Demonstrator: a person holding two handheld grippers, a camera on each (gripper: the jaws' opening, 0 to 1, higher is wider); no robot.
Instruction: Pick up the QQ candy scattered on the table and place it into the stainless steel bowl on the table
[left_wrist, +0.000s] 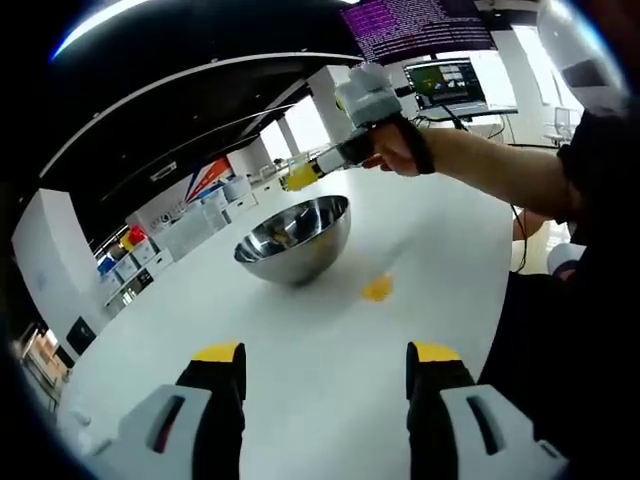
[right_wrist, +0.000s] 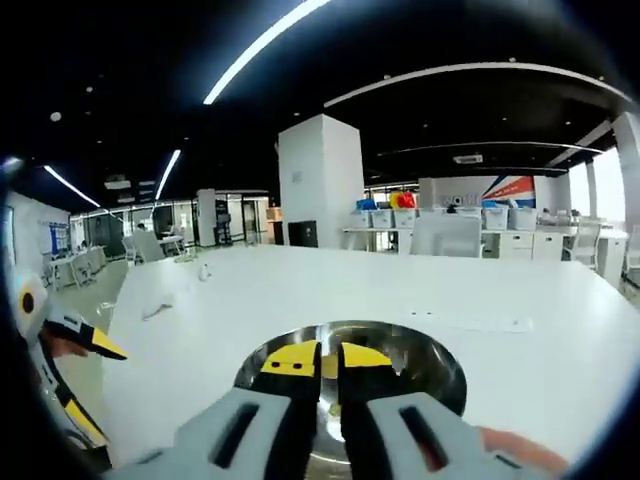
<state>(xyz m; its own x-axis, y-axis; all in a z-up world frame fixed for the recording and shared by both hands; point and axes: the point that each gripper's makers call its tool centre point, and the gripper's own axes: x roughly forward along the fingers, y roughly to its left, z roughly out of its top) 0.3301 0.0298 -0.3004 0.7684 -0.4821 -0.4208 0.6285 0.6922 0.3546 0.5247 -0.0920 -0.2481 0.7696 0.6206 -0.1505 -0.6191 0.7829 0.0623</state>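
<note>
A stainless steel bowl (left_wrist: 300, 258) stands on the white table (left_wrist: 330, 330), with something small lying inside it. One yellow QQ candy packet (left_wrist: 377, 289) lies on the table just right of the bowl. My left gripper (left_wrist: 327, 360) is open and low over the table, short of that packet, with nothing between its jaws. A person's hand holds my right gripper (left_wrist: 302, 177) above the bowl's far rim. In the right gripper view my right gripper (right_wrist: 328, 360) is nearly closed, pinching a yellow candy packet (right_wrist: 329, 366) directly over the bowl (right_wrist: 430, 352).
The person's arm (left_wrist: 480, 160) reaches in from the right over the table. Monitors (left_wrist: 445, 80) stand at the far end. Two small white items (right_wrist: 155, 310) lie near the table's left edge. A white pillar (right_wrist: 320, 180) and shelves with bins (right_wrist: 400, 215) stand beyond the table.
</note>
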